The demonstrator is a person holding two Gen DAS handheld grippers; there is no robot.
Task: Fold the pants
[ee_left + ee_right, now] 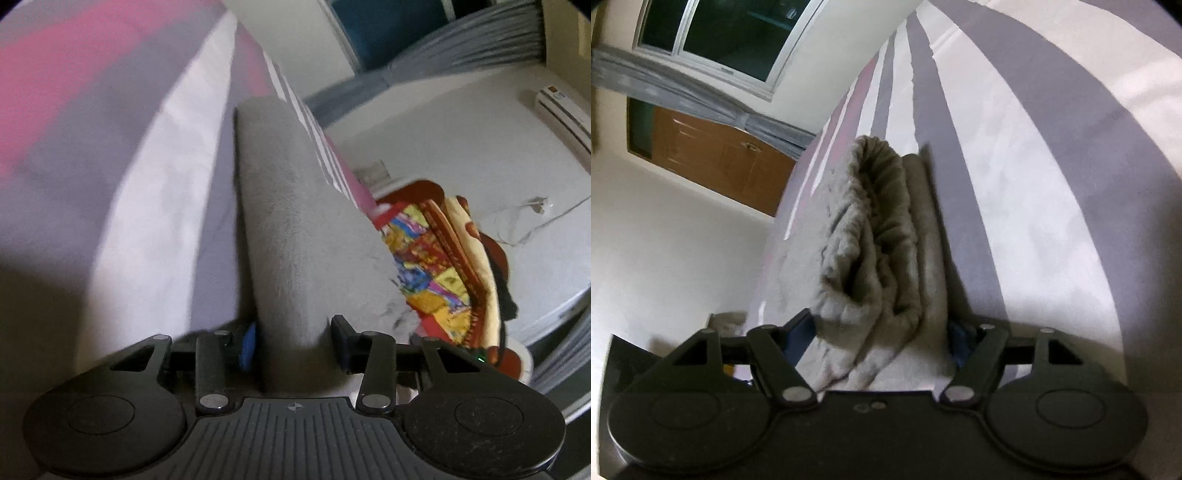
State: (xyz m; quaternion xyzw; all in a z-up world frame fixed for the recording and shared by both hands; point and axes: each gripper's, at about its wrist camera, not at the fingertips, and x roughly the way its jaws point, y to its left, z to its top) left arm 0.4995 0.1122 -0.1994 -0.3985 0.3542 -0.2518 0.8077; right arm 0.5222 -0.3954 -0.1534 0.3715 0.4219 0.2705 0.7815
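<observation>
Black left gripper (291,339) sits nearest; its jaws are closed on a smooth folded edge of the grey pants (291,221), which run off toward 12 o'clock over the striped bed sheet (155,192). Right gripper (882,332): jaws set wide, bunched pants (879,236) filling the gap, though I cannot tell whether they press. A colourful patchwork blanket (436,266) lies at 3 o'clock of the left view.

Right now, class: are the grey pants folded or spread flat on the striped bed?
Folded. In the right wrist view the grey pants lie in stacked layers with the bunched waistband doubled over, a narrow bundle on the striped sheet.
</observation>
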